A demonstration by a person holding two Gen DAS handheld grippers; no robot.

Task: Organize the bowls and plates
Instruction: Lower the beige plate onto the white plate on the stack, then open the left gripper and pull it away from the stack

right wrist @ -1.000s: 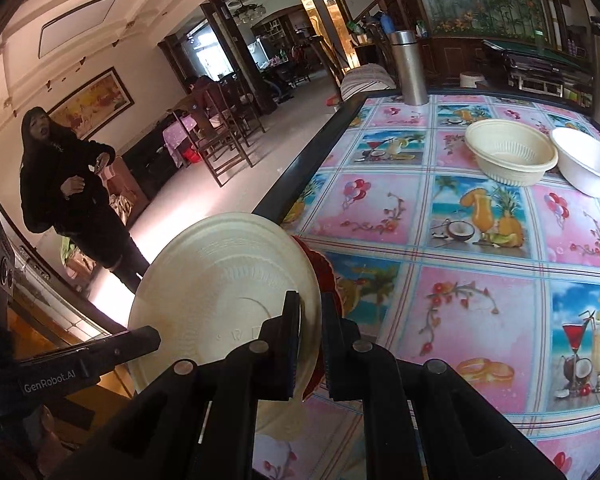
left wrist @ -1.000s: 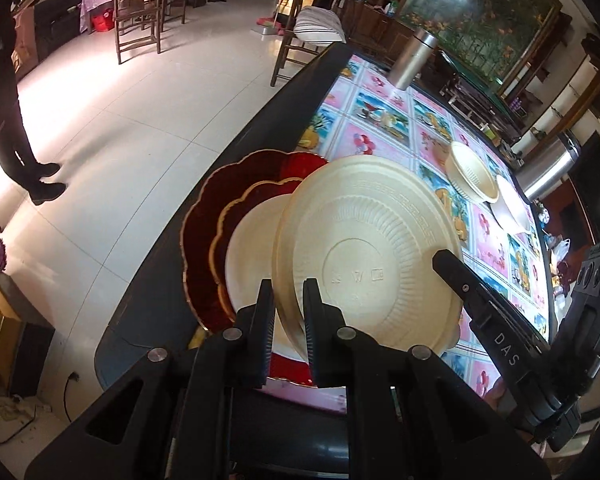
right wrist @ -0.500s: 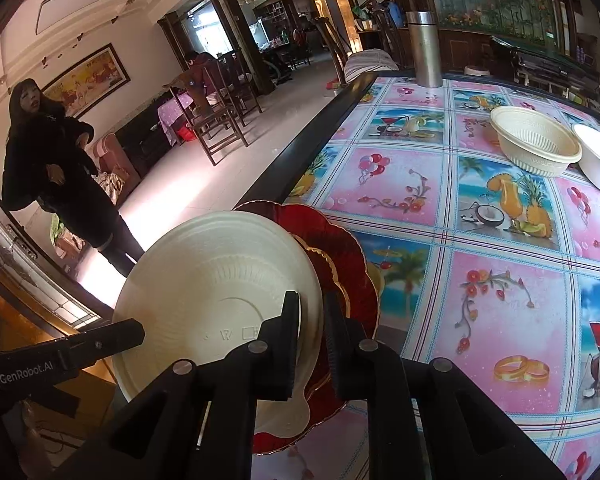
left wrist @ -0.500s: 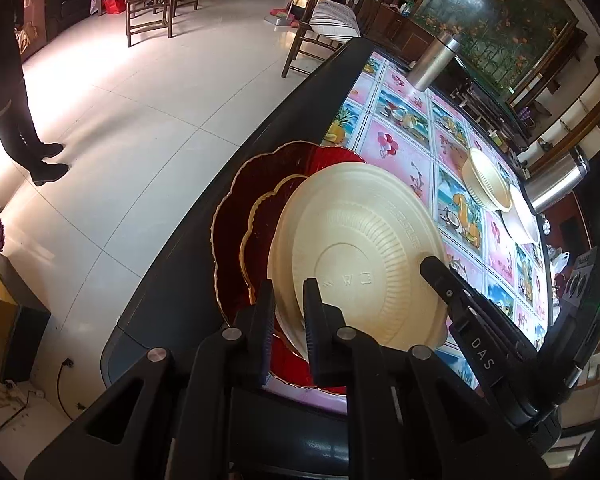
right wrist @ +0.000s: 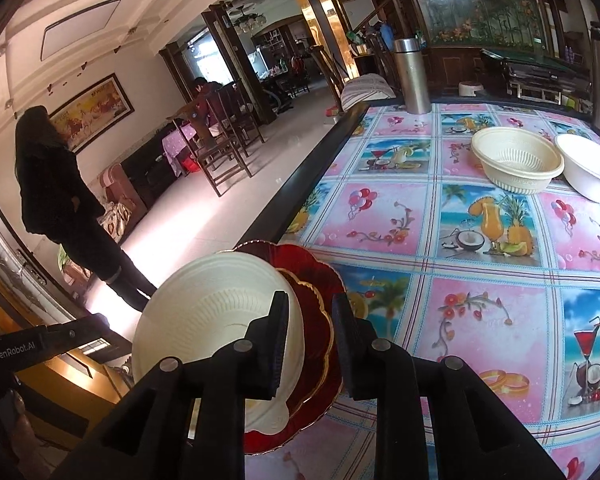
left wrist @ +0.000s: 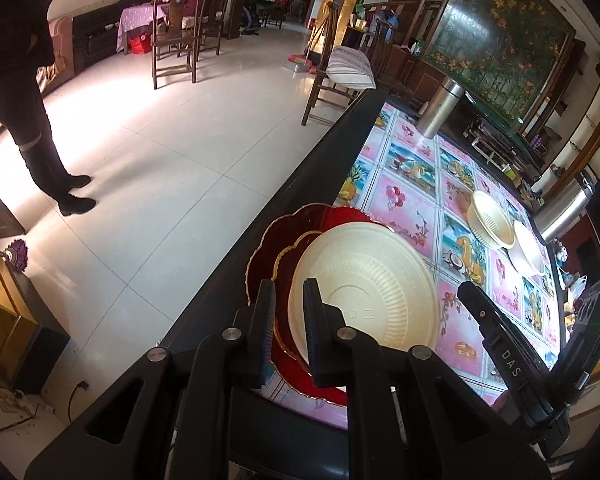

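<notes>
Setting: tiled living room, long dark-edged table (right wrist: 320, 160) covered by a pink fruit-print cloth (right wrist: 480, 308).
Left gripper (left wrist: 288, 300): jaws parted a little, straddling the near rim of the cream plate (left wrist: 364, 292); no clear pinch visible.
Right gripper (right wrist: 310, 320): jaws apart, one finger over the cream plate's (right wrist: 216, 312) rim, the other over the red plates; nothing gripped.
Cream plate: upside down on the stack at the table's near corner.
Red plates: small gold-rimmed plate (left wrist: 290, 258) on the large scalloped one (left wrist: 274, 236), under the cream plate.
Bowls: ribbed cream bowl (right wrist: 516, 164) touching white bowl (right wrist: 592, 168), far across the cloth.
Flask: steel (right wrist: 411, 76), at the far edge.
Bystander: person in black (right wrist: 60, 200) on the floor.
</notes>
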